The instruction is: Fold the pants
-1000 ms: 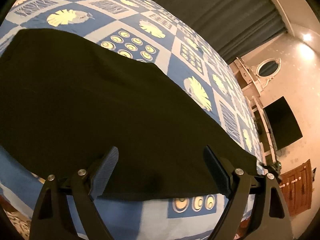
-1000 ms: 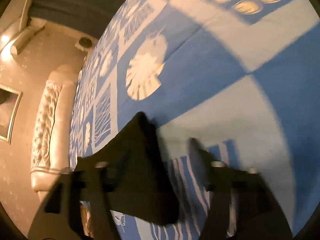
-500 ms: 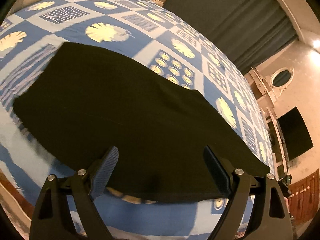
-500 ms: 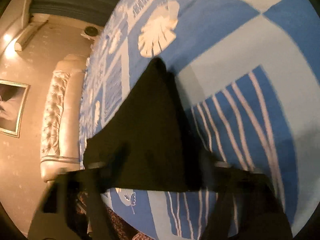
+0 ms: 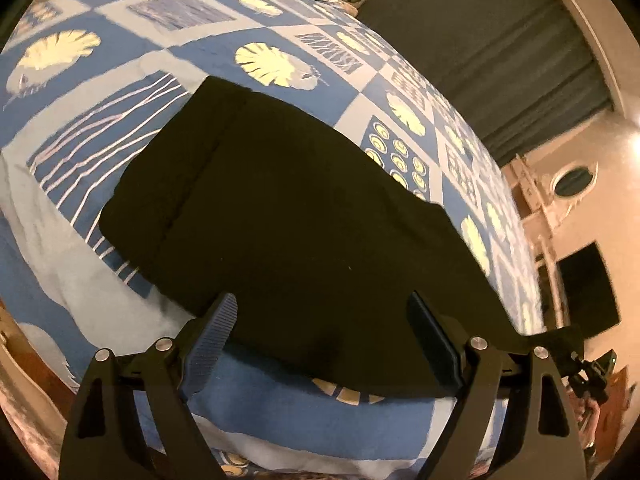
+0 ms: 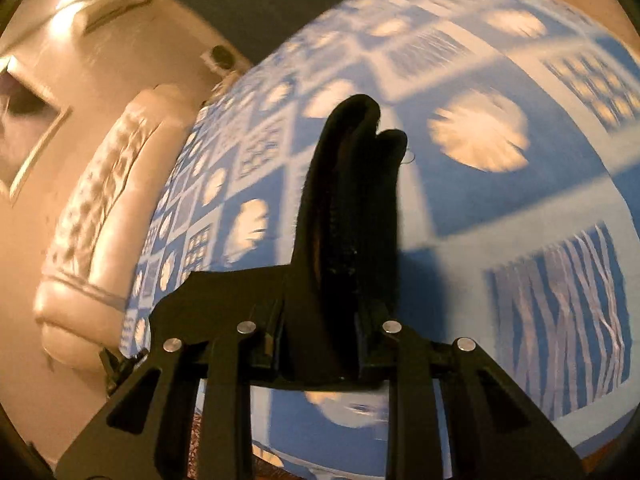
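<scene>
Black pants (image 5: 304, 216) lie spread across a blue and white patterned bedspread (image 5: 120, 128) in the left wrist view, with one squared end at the left. My left gripper (image 5: 324, 328) hovers open over the near edge of the pants, nothing between its fingers. In the right wrist view my right gripper (image 6: 320, 320) is shut on a bunched fold of the black pants (image 6: 352, 200), which sticks up between its jaws, lifted above the bed. The jaws' pads are hidden by the cloth.
A padded cream headboard (image 6: 92, 208) stands at the bed's left in the right wrist view. Dark curtains (image 5: 480, 48), a white shelf with an oval mirror (image 5: 572, 180) and a dark screen (image 5: 584, 284) line the far side.
My right gripper closed on the end of the pants and lifted it off the bed. My left gripper slid sideways along the pants' near edge, staying open.
</scene>
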`<state>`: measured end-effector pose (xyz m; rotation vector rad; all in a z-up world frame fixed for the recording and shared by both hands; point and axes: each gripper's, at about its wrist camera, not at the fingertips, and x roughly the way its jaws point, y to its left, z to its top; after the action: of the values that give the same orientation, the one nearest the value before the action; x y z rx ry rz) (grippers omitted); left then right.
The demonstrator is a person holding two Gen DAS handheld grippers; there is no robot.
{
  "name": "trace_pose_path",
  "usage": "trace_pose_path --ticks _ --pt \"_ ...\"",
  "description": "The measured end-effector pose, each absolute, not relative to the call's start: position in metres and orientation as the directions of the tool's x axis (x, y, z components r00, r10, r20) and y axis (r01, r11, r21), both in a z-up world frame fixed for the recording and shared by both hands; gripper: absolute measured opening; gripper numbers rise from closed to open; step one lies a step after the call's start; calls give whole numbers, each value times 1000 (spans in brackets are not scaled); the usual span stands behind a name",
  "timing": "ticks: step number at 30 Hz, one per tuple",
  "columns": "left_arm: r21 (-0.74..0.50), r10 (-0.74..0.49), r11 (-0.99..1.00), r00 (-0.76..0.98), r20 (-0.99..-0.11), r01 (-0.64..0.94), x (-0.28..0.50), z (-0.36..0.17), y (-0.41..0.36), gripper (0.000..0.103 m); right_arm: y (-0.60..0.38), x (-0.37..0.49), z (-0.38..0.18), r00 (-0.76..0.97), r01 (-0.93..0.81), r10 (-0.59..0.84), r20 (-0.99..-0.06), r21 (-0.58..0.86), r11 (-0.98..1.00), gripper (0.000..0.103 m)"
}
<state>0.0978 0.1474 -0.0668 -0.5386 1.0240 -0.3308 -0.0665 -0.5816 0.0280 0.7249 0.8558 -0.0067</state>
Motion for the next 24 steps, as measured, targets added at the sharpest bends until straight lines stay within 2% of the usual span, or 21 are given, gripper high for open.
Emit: trace_pose_path --ticks 6,8,11,12,15,18,20,21,23,24 --pt "-540 -496 840 466 -732 46 99 -64 145 85 -462 0 50 635 181 269 -724 478 860 23" --pt "-512 -479 857 467 -743 65 99 -63 144 85 -435 16 40 617 164 303 -726 496 853 23" --pt "-493 -467 867 465 -752 72 99 -65 144 85 -388 39 24 581 142 265 -769 417 898 21" --pt "-495 -467 866 464 -753 70 99 -65 144 85 -374 46 17 568 132 272 -777 412 902 17" --pt "-508 -475 859 456 -753 57 100 -68 147 85 -344 59 -3 537 129 262 -802 385 914 16" --pt "-524 -487 850 455 -746 49 101 -69 149 85 -324 69 -25 498 124 285 -819 392 912 5" --pt "-537 -495 842 453 -741 41 101 -70 152 85 -318 68 -33 487 122 260 -834 359 925 6" --pt "-545 -500 838 453 -738 37 101 -70 153 85 -316 65 -35 489 120 270 -829 371 921 9" --pt "-551 -505 834 453 -735 34 101 -71 154 85 -325 54 -33 512 149 312 -800 441 885 39" --pt "-553 -506 832 452 -734 34 101 -71 155 85 -330 48 -29 535 171 311 -786 460 871 61"
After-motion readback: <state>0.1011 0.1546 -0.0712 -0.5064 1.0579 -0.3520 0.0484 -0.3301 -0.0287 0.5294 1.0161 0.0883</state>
